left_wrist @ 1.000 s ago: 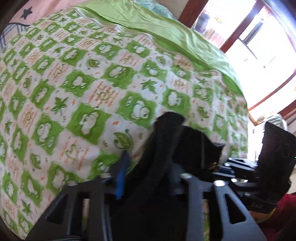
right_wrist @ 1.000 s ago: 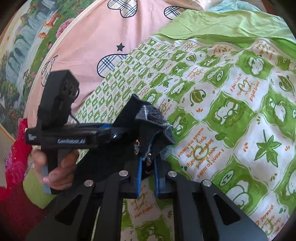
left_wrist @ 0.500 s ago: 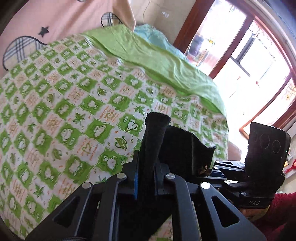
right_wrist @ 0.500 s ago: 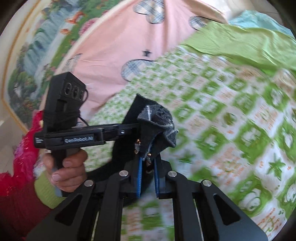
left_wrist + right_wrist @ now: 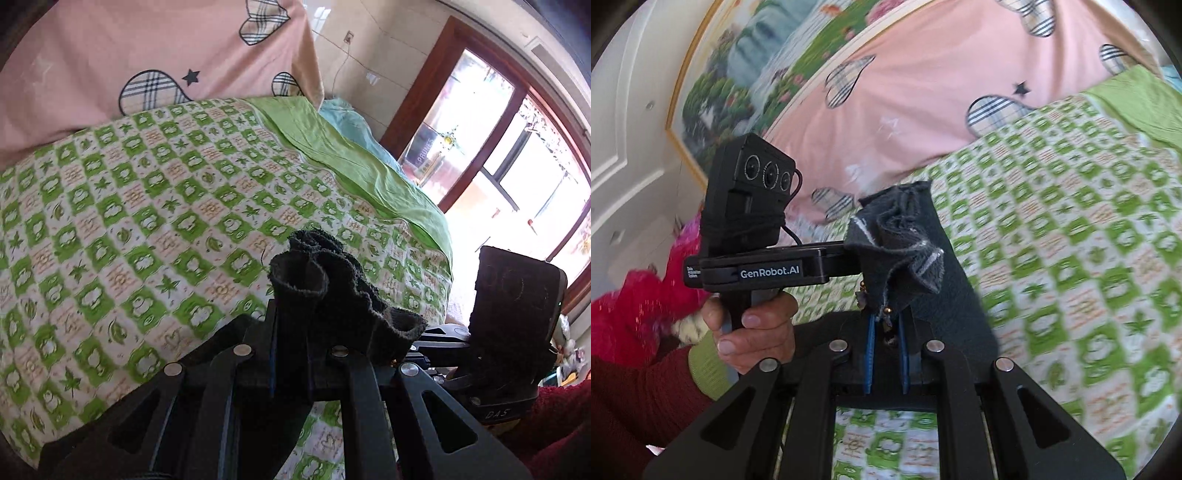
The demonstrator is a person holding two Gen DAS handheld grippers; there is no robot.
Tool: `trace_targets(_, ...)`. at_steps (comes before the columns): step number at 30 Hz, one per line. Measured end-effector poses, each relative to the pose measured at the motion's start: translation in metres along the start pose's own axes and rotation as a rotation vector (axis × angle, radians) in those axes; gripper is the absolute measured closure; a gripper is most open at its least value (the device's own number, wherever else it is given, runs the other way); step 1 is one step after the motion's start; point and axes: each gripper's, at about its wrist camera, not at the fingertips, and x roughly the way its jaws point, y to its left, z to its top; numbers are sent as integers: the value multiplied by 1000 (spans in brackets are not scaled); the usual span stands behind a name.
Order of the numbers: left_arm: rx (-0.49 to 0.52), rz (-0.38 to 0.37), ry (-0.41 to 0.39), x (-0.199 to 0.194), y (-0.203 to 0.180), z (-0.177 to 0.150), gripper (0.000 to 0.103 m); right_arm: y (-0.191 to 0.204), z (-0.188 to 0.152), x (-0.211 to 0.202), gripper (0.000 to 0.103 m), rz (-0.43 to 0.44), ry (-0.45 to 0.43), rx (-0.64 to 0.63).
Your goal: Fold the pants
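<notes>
A bed (image 5: pixel 155 229) under a green-and-white checked cover fills the room, with a pink sheet (image 5: pixel 147 55) at its head edge and a window (image 5: pixel 517 166) past the far side. Both claws are clamped on the dark pants (image 5: pixel 332 291): the left claw (image 5: pixel 291 354) pinches a bunched edge, the right claw (image 5: pixel 886 343) another bunch, lifted above the bed's near edge

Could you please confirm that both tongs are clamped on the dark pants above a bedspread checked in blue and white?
Not quite: the checked cotton bedspread is green and white, not blue, as the left wrist view shows. The rest holds: the left tongs and right tongs are each clamped on the dark fabric pants.
</notes>
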Motion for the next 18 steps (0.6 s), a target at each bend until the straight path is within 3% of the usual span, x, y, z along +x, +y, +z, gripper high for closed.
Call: trace_targets(18,-233,115,-23,-20,69,-88,95,28,-44,75,91,23,207,-90)
